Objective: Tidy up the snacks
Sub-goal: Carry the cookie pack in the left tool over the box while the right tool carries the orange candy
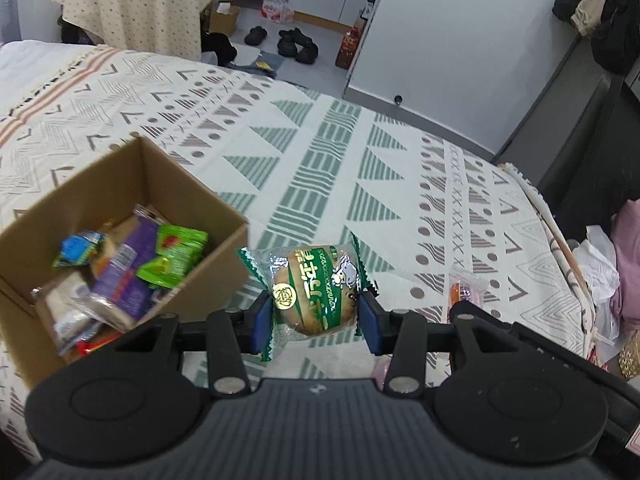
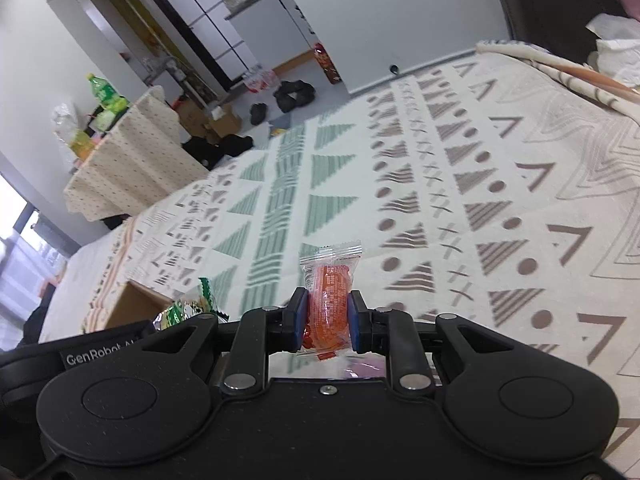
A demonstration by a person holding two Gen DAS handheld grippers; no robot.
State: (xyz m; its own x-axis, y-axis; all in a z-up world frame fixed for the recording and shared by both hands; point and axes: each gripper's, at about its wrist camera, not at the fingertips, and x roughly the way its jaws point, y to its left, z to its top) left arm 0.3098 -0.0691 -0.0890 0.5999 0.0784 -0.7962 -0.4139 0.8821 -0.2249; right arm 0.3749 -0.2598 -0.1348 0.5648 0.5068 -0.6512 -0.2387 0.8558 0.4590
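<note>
My left gripper [image 1: 316,320] is shut on a green-wrapped round bun [image 1: 316,290] and holds it above the patterned bedspread, just right of an open cardboard box [image 1: 192,196]. The box holds several snack packets, among them a green packet [image 1: 176,258] and a purple packet [image 1: 124,280]. My right gripper [image 2: 328,322] is shut on a clear packet of orange snack [image 2: 330,300] held above the bedspread. The orange packet shows in the left wrist view [image 1: 464,288], to the right of the bun. The bun's wrapper [image 2: 188,308] and the box corner [image 2: 132,308] show at the lower left of the right wrist view.
The bed is covered by a cream bedspread [image 1: 320,160] with green and grey triangles. White and pink cloth [image 1: 604,276] lies past the bed's right edge. Shoes [image 1: 296,44] and a covered table [image 1: 136,4] stand on the floor beyond the bed.
</note>
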